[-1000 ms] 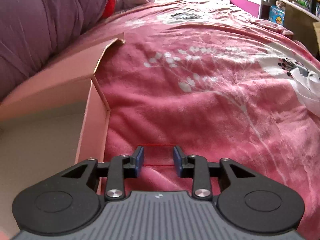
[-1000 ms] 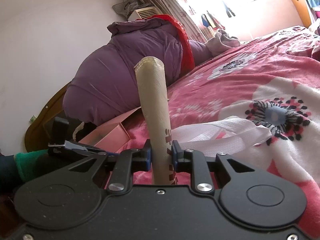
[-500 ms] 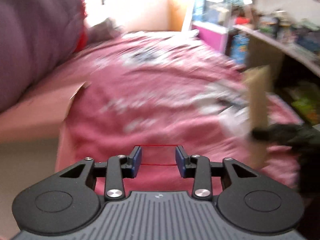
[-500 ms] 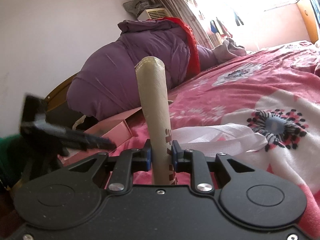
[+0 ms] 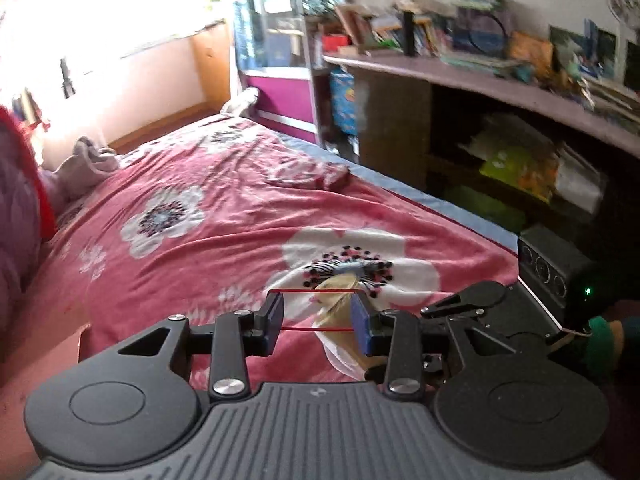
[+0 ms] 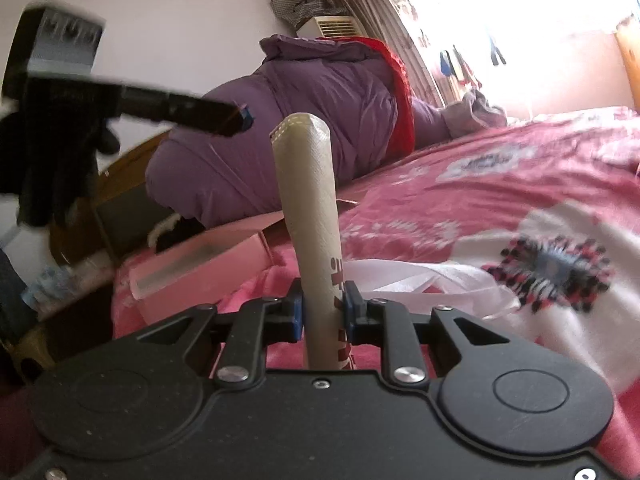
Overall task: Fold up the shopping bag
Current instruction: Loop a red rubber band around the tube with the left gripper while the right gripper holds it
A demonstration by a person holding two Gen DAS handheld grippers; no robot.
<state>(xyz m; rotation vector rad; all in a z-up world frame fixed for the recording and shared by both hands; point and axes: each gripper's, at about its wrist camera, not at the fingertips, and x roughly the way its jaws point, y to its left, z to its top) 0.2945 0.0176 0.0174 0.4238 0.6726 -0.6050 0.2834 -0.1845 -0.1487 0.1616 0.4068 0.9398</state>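
Observation:
My right gripper (image 6: 323, 312) is shut on a rolled-up beige shopping bag (image 6: 308, 200), which stands upright with its stitched end on top. White straps (image 6: 420, 280) trail from it across the bed. In the left wrist view the roll's top end (image 5: 338, 292) shows just beyond my left gripper (image 5: 318, 318), close to its right finger. That gripper is open, with a red rubber band (image 5: 316, 291) stretched across its two fingers. In the right wrist view the left gripper (image 6: 236, 118) hovers up and to the left of the roll, apart from it. The right gripper's housing (image 5: 480, 304) sits beside the left one.
A pink floral bedspread (image 5: 224, 220) covers the bed. An open pink box (image 6: 200, 264) lies at its left edge, and a purple quilt (image 6: 320, 112) is piled behind. Cluttered shelves (image 5: 500, 80) run along the right side of the bed.
My left gripper has risen from beside the pink box and swung right, now above the bag roll. The right gripper still holds the roll, rolled only slightly.

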